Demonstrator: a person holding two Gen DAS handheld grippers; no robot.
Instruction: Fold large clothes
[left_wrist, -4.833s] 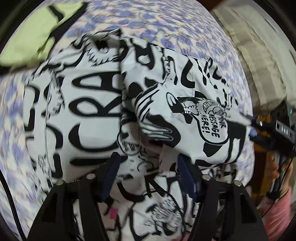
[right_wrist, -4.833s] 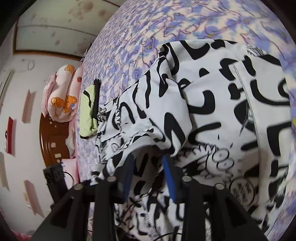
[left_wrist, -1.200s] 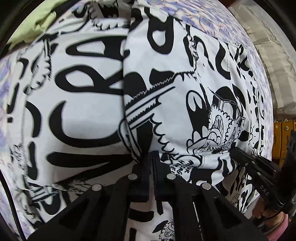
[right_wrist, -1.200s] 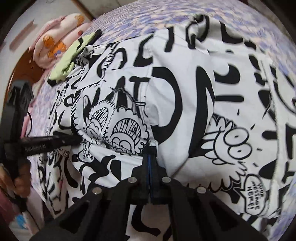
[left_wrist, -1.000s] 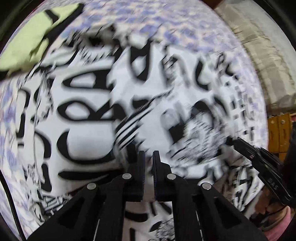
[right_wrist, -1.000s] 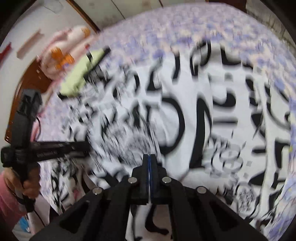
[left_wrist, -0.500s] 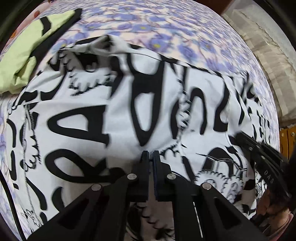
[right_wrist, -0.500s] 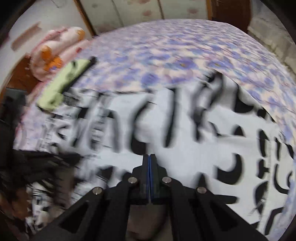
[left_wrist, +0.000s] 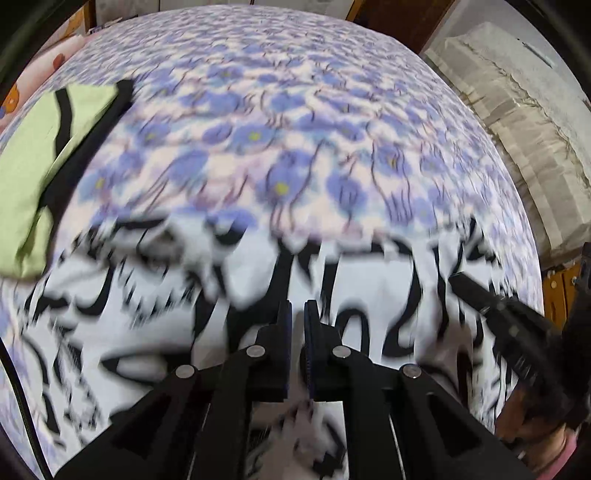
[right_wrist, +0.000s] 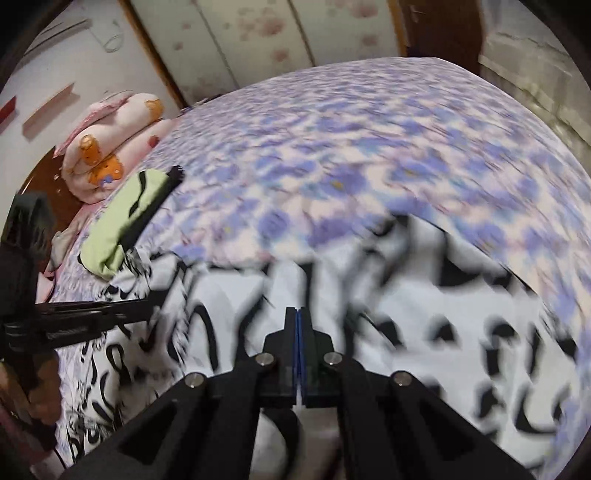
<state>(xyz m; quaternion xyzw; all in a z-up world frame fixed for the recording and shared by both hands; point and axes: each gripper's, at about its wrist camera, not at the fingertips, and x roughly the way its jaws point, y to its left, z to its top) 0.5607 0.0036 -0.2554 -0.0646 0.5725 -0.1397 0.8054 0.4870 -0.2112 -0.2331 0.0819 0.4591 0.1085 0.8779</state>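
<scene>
A large white garment with black graffiti print (left_wrist: 369, 295) lies blurred across the near half of the bed (left_wrist: 277, 110). My left gripper (left_wrist: 298, 312) is shut on a fold of it, and white cloth bunches under the fingers. In the right wrist view the same garment (right_wrist: 443, 314) spreads below my right gripper (right_wrist: 298, 314), whose blue pads are pressed together, with cloth hanging beneath them. Each gripper shows in the other's view: the right one (left_wrist: 498, 306) at the right edge, the left one (right_wrist: 92, 314) at the left, both low over the cloth.
A folded lime-green garment with black trim (left_wrist: 29, 166) (right_wrist: 125, 218) lies at the left, touching the white garment's corner. Rolled pink bedding with orange bears (right_wrist: 107, 147) sits at the headboard. Purple flowered sheet stretches beyond. A person's hand (right_wrist: 40, 387) holds the left gripper.
Both grippers stayed shut and travelled together across the bed. The garment's far edge now sits much nearer the fingertips, more flowered sheet shows beyond it, and the print is motion-blurred.
</scene>
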